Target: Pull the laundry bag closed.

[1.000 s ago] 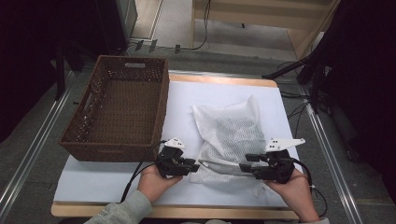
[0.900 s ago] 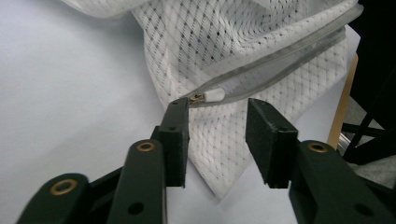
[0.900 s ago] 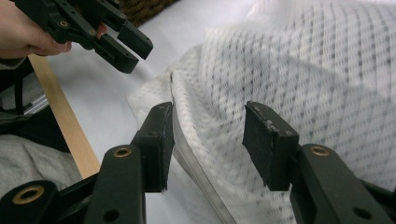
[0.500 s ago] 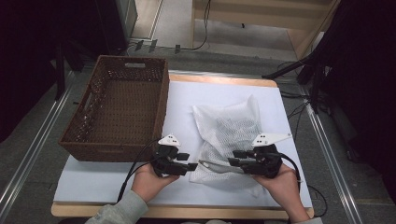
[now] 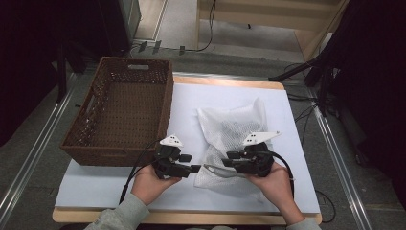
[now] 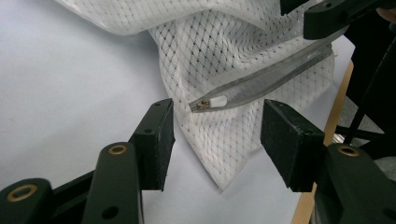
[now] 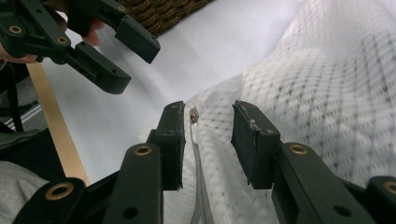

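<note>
A white mesh laundry bag lies on the white table cover, its grey zipper along the near edge. My left gripper points right at the bag's near left corner. Its jaws have just been opening and stand apart, with the white zipper pull just beyond them, untouched. My right gripper faces left over the same edge. Its jaws have just been closing and straddle the zipper's end with a gap on each side. The two grippers' tips are close together.
A brown wicker basket, empty, stands at the left of the table, beside the left hand. The white cover ends at a wooden table edge near the person. Cables trail from both grippers.
My right gripper has slid left along the bag's near edge toward the left gripper, and its jaws have narrowed. The left gripper's jaws have widened; that hand stayed put.
</note>
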Tool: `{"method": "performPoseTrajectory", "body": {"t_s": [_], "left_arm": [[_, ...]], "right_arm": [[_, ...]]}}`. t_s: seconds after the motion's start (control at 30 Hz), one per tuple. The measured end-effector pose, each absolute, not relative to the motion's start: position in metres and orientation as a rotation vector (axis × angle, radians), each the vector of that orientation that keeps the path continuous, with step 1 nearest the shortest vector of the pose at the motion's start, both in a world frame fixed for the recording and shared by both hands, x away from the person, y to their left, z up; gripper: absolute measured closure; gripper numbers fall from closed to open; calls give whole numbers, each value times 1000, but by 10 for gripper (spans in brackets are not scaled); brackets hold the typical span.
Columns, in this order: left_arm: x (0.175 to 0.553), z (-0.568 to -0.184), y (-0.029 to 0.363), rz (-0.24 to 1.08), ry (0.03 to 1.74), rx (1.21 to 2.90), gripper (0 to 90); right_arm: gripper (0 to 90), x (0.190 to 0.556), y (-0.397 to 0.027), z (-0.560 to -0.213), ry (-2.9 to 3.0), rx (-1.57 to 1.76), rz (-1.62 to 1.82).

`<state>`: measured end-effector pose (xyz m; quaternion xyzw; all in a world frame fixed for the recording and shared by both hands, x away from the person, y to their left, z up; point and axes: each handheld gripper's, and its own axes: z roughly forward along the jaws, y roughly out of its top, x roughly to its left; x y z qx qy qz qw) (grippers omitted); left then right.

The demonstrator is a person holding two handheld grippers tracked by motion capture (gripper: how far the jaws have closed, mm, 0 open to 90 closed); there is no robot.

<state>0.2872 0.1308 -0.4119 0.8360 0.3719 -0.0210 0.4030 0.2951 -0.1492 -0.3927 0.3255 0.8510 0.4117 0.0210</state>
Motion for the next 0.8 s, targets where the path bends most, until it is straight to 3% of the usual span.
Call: {"method": "performPoseTrajectory", "body": {"t_s": [0.8], "left_arm": [[281,-409,146,-27,976,2090,437]], "right_arm": [[732,309,-104,-418,2772,904,1221]]}}
